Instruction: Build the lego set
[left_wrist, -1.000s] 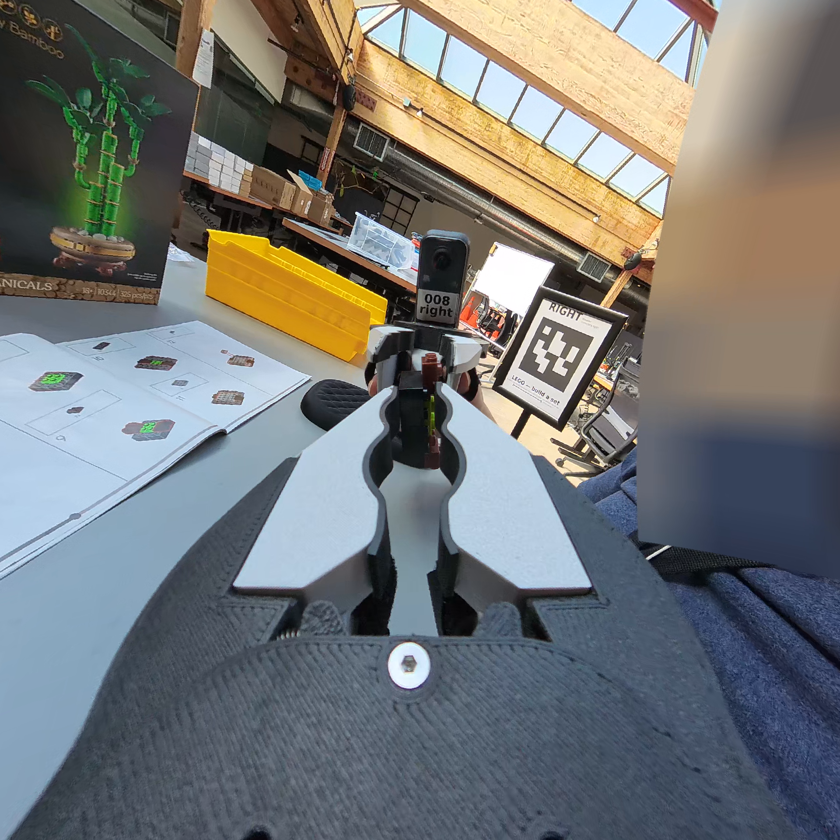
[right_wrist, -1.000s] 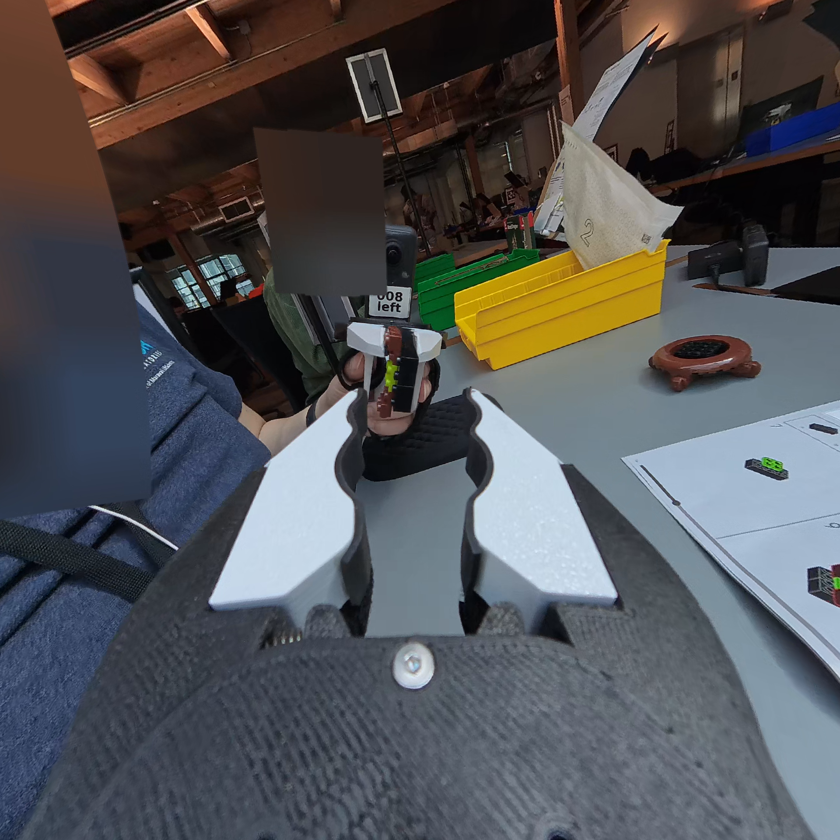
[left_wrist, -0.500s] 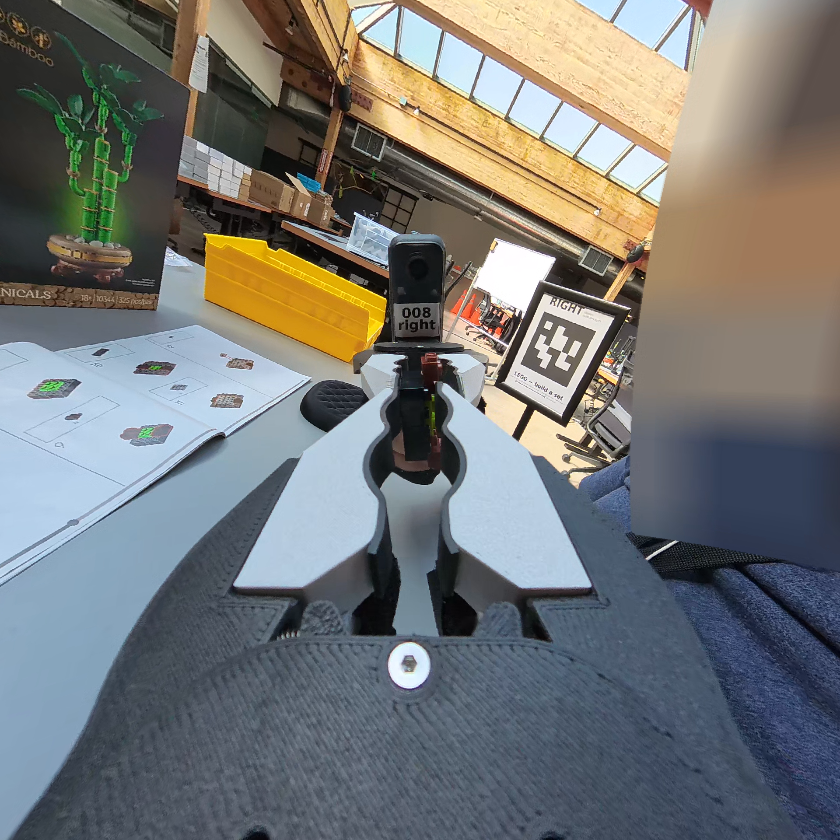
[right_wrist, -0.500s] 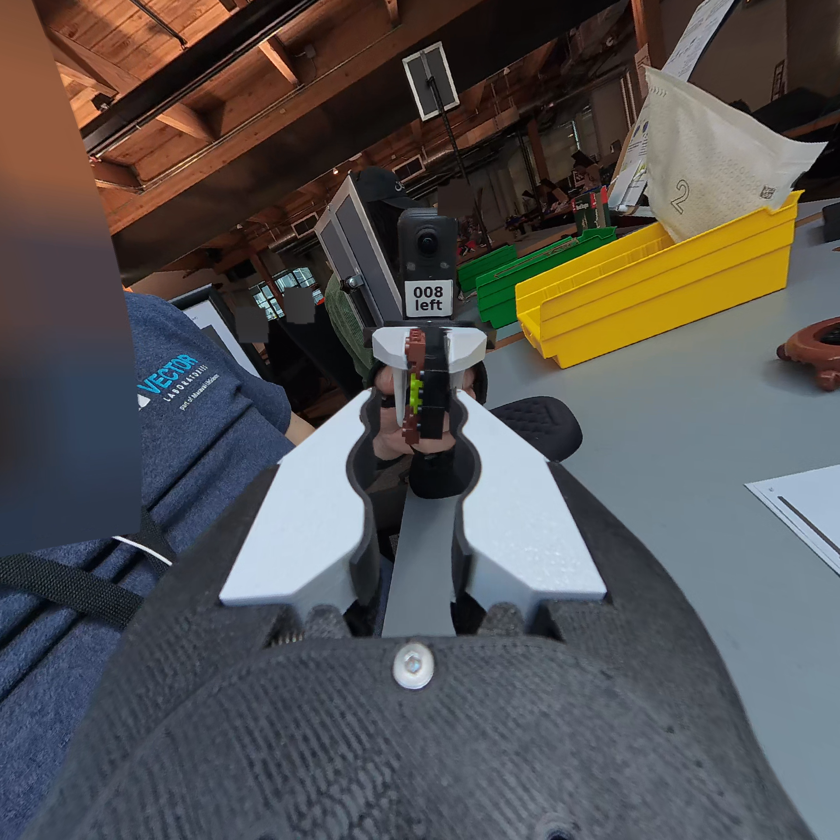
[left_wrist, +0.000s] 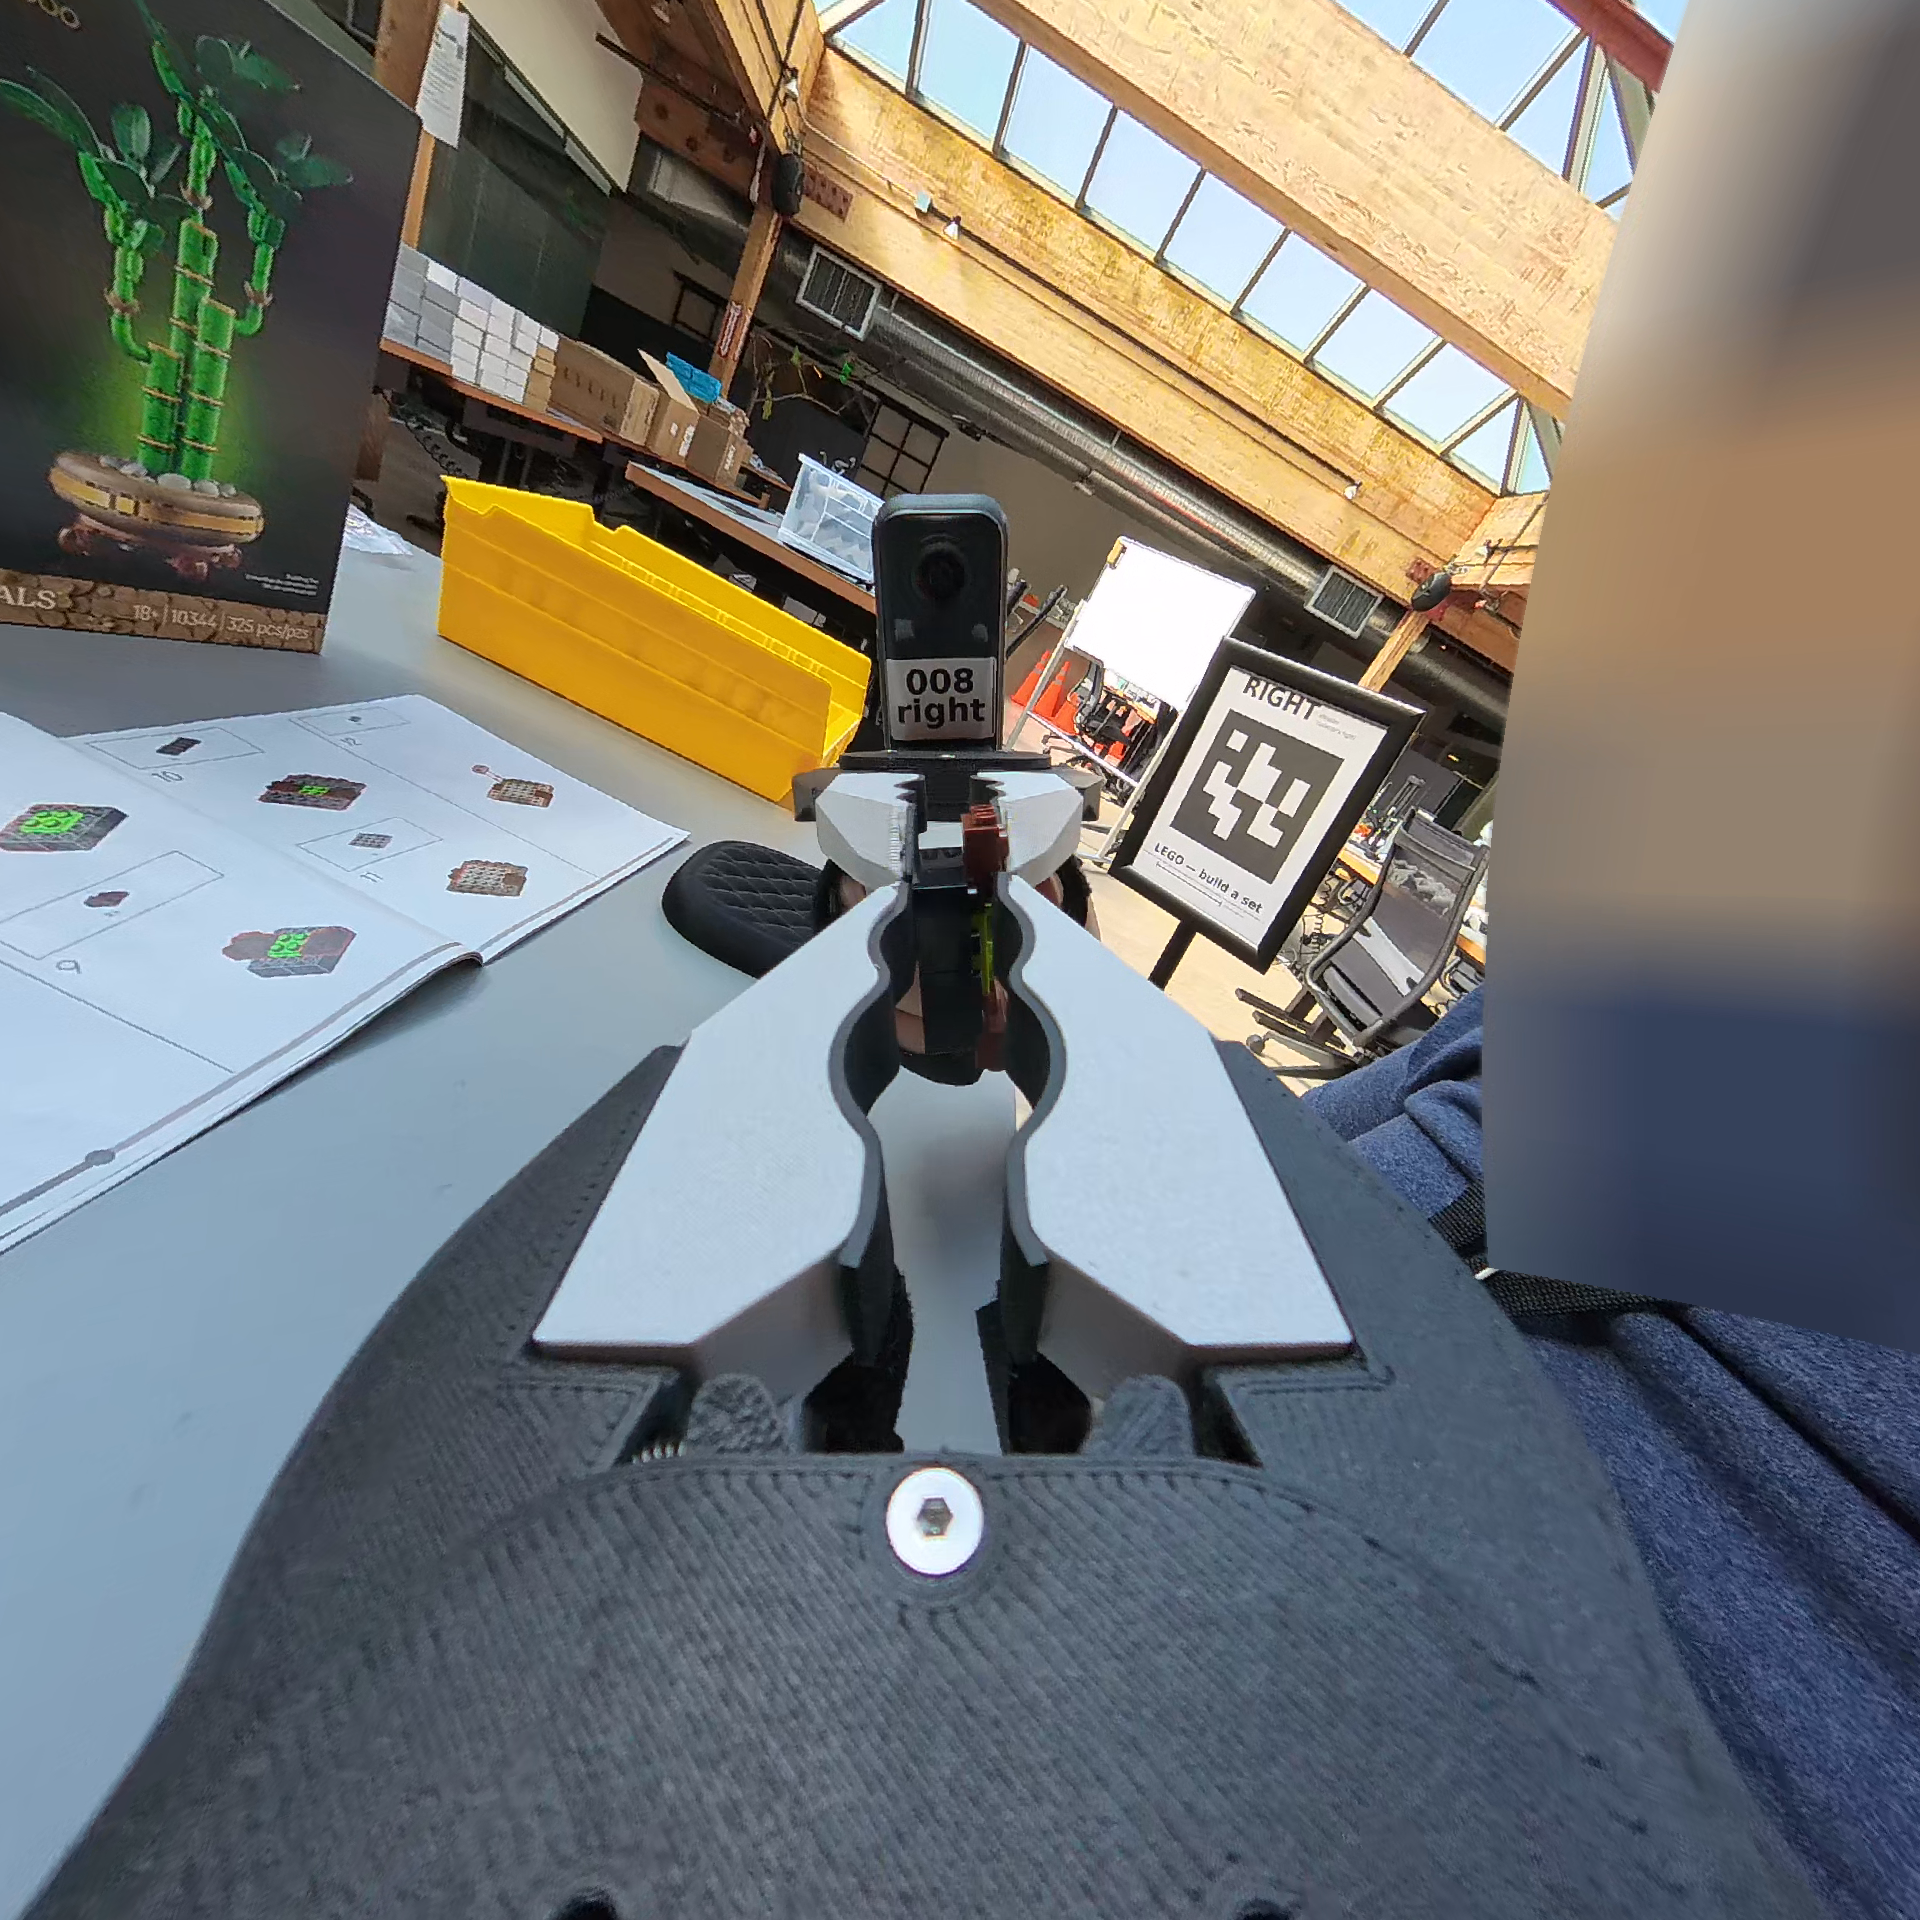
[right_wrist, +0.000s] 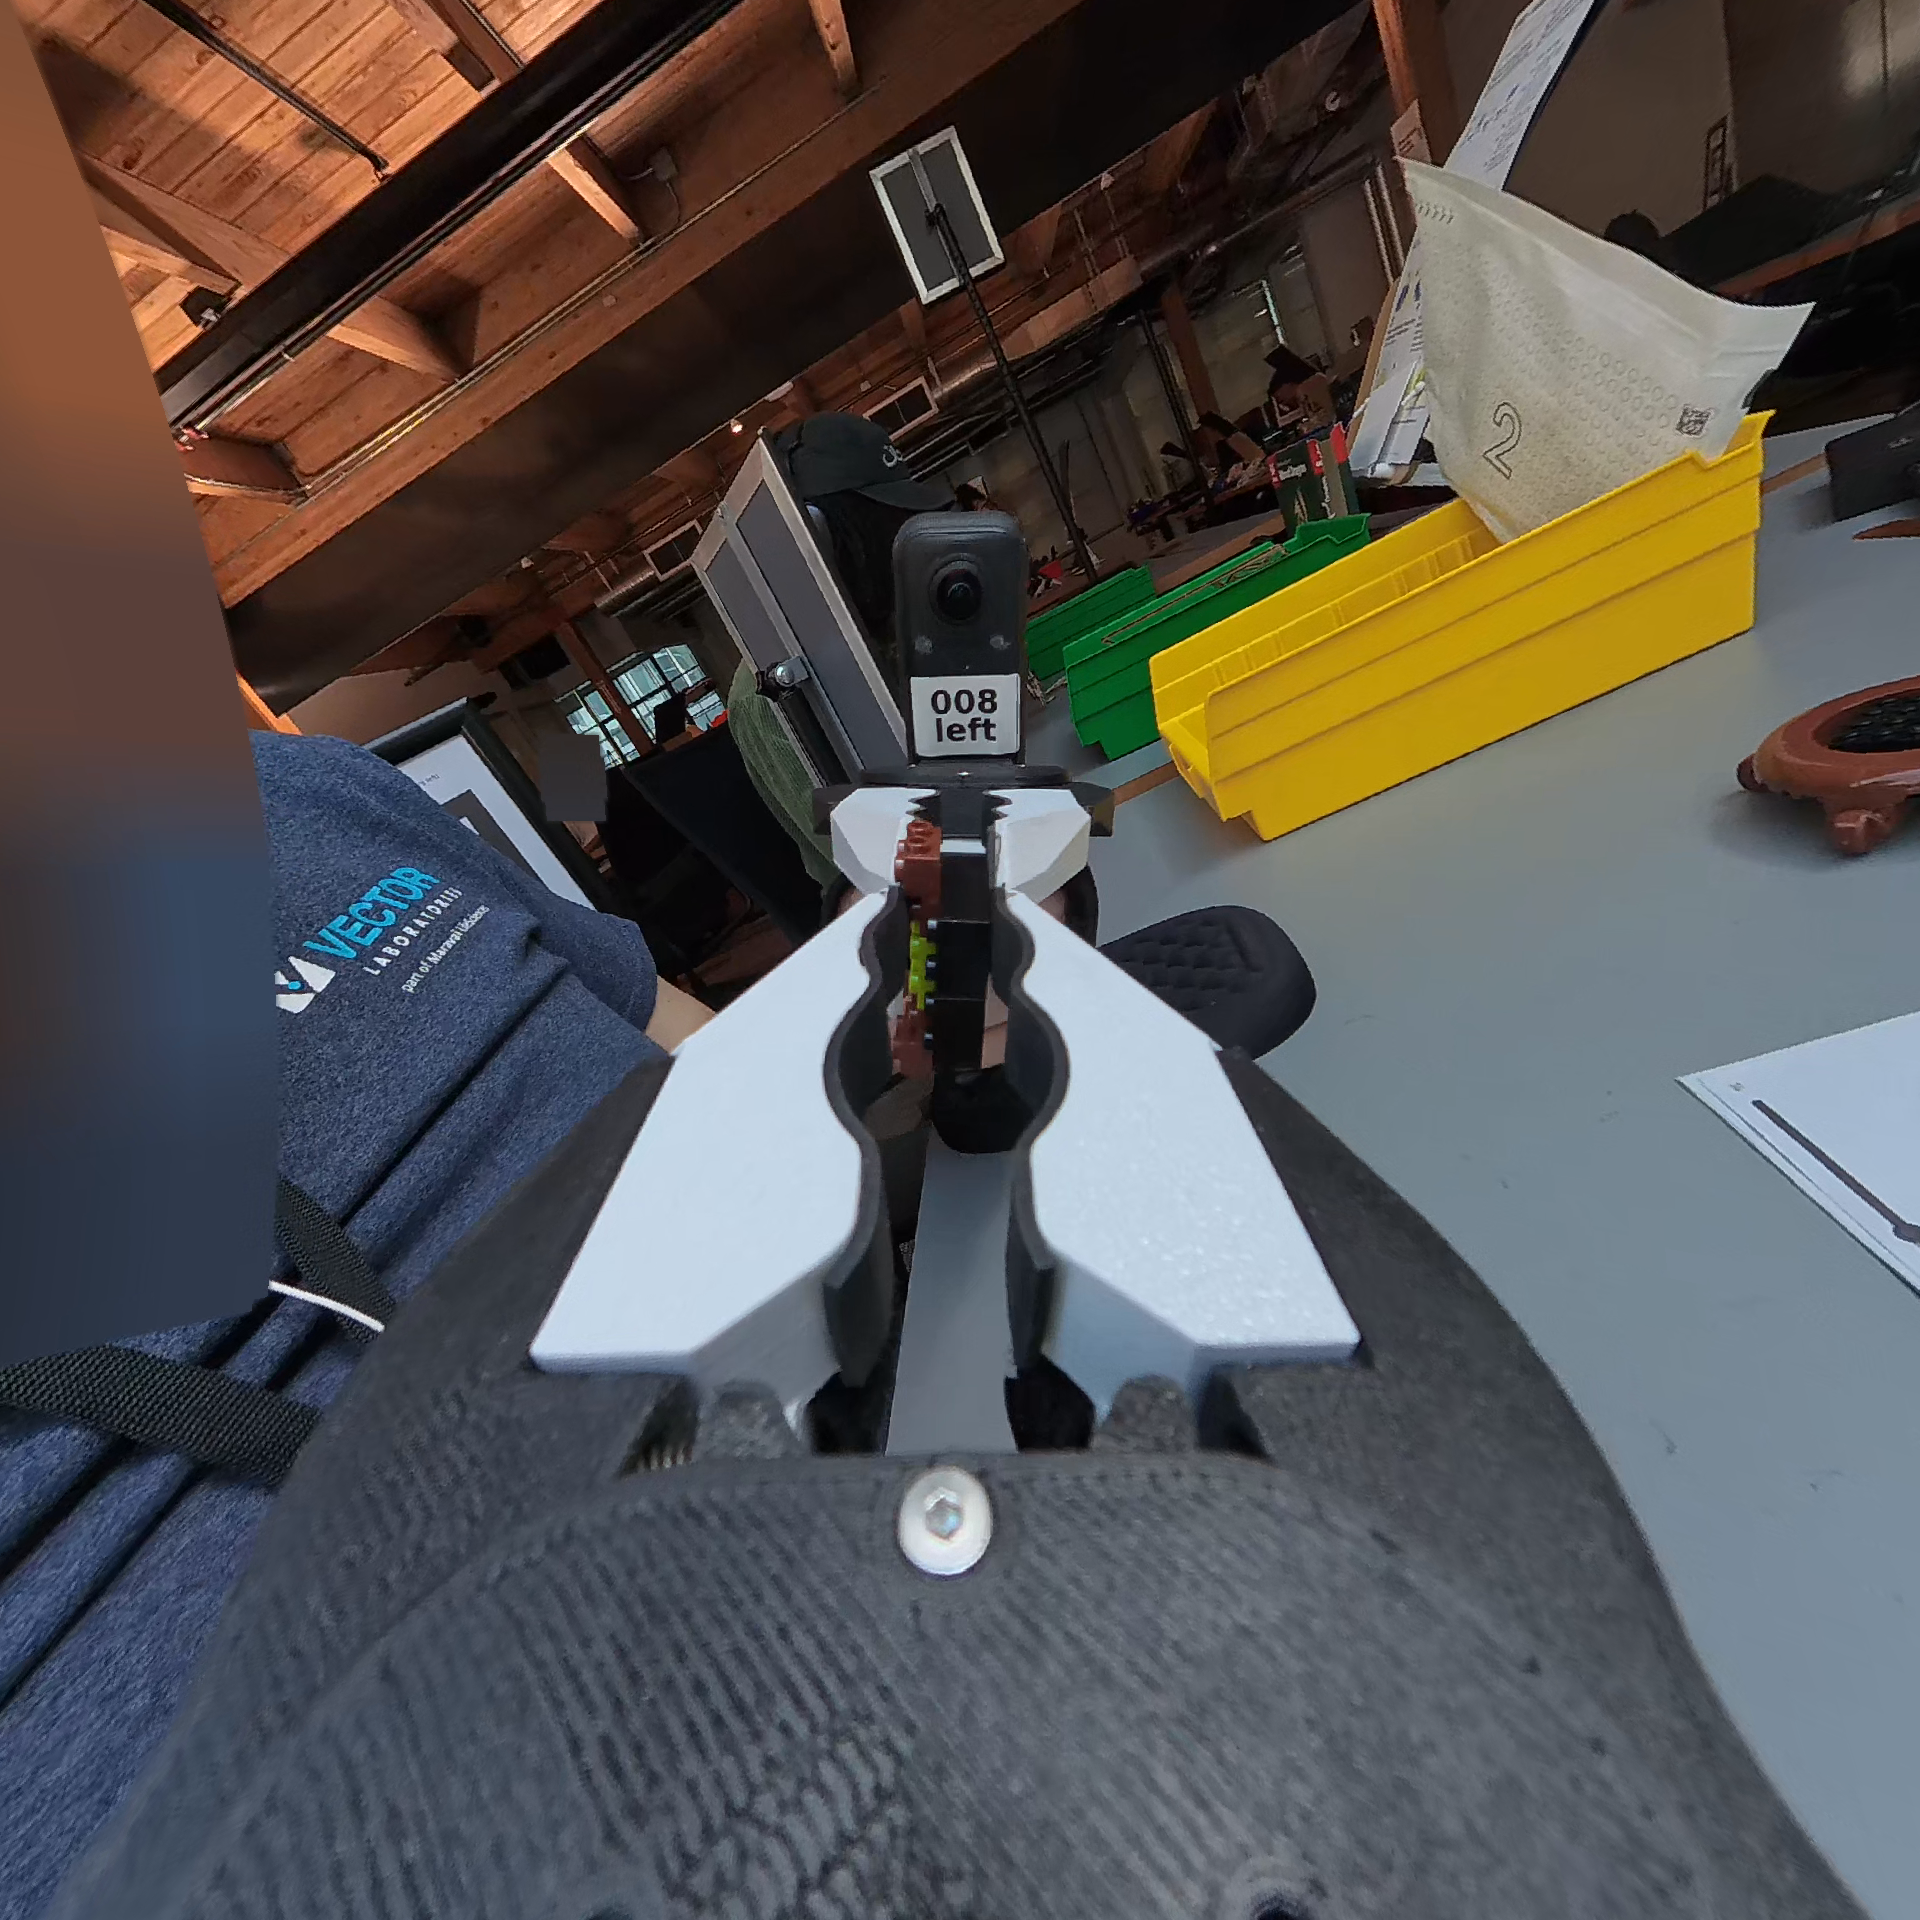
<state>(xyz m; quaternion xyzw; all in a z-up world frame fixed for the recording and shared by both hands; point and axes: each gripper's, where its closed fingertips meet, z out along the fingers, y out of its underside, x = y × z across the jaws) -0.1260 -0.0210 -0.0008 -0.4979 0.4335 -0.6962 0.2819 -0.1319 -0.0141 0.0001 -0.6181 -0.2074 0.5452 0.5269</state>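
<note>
A small lego assembly (left_wrist: 951, 966) of black, brown and lime-green pieces is held on edge in the air between my two grippers, which face each other tip to tip. My left gripper (left_wrist: 953, 904) is shut on it. My right gripper (right_wrist: 948, 914) is shut on the same assembly (right_wrist: 956, 966) from the opposite side. The right gripper (left_wrist: 940, 831) shows behind the assembly in the left wrist view. The left gripper (right_wrist: 961, 831) shows behind it in the right wrist view. A round brown lego base (right_wrist: 1849, 758) sits on the grey table (right_wrist: 1558, 1039).
An open instruction booklet (left_wrist: 260, 883) lies on the table with the set's box (left_wrist: 177, 312) behind it. A yellow bin (right_wrist: 1455, 675) holds a white paper bag (right_wrist: 1558, 384), beside green bins (right_wrist: 1143, 634). A framed sign (left_wrist: 1268, 800) stands off the table. A person in a blue shirt (right_wrist: 416, 1039) sits close. Less than 4 cm separates the two grippers' tips. Left tips and right tips are each some 30 cm from the round brown lego base (right_wrist: 1849, 758).
My right gripper was open a second ago; it has moved in around the assembly and closed on it. My left gripper has kept its hold throughout.
</note>
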